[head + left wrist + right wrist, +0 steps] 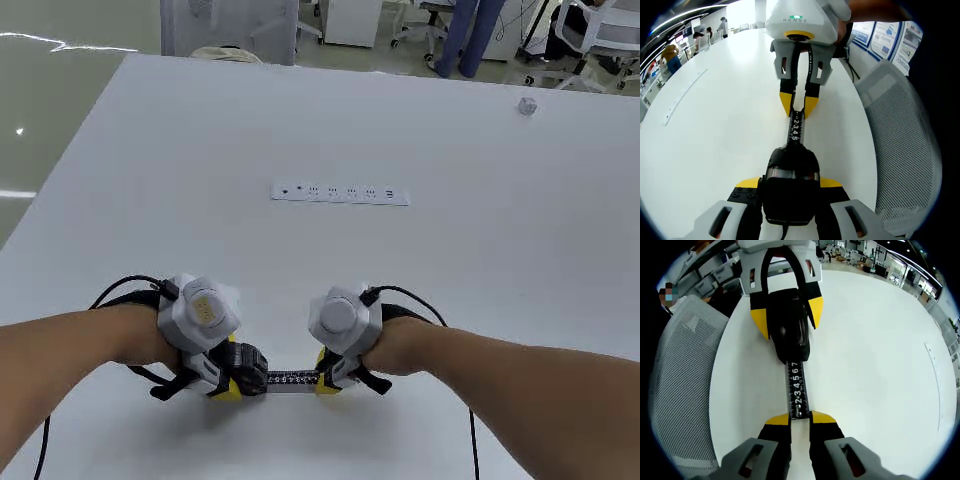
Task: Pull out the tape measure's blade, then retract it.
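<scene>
The black tape measure (790, 182) sits between the yellow-tipped jaws of my left gripper (790, 184), which is shut on its case. A short length of black blade (797, 390) with white numbers runs from the case (788, 327) to my right gripper (800, 417), which is shut on the blade's end. In the head view the left gripper (236, 383) and the right gripper (325, 378) face each other low over the white table (320, 130), with the blade (290, 380) stretched between them. The right gripper (797, 105) also shows in the left gripper view.
A white power strip (339, 193) lies flat mid-table, and a small grey object (527, 105) sits at the far right. Mesh office chairs (900, 145) stand by the near table edge. Cables trail from both grippers. People and chairs stand beyond the far edge.
</scene>
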Available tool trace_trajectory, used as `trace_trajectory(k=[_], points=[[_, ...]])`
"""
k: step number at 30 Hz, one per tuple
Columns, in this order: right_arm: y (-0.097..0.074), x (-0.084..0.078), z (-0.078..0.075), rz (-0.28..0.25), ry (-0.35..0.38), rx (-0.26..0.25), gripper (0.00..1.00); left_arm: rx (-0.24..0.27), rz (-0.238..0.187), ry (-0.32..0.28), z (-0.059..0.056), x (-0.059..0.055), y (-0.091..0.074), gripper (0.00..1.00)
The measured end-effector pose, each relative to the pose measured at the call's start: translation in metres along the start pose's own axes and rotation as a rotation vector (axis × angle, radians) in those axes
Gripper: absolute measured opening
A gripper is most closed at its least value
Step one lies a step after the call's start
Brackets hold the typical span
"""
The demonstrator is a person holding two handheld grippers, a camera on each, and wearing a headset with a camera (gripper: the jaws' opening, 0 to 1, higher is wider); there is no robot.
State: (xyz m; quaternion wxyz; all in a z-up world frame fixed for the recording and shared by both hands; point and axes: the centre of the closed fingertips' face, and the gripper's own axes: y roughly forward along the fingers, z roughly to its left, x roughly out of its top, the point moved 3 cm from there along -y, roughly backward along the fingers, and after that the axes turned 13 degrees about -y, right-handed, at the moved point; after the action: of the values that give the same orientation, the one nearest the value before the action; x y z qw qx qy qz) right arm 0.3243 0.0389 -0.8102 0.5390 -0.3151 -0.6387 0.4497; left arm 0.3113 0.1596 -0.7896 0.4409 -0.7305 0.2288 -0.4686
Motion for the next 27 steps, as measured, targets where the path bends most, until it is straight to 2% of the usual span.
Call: trace_trajectory(k=[27], points=[[-0.004,-0.012,0.002,0.001,0.017,-0.009,0.11,0.001,-0.006,-0.004,0.001,0.000,0.000,0.38]])
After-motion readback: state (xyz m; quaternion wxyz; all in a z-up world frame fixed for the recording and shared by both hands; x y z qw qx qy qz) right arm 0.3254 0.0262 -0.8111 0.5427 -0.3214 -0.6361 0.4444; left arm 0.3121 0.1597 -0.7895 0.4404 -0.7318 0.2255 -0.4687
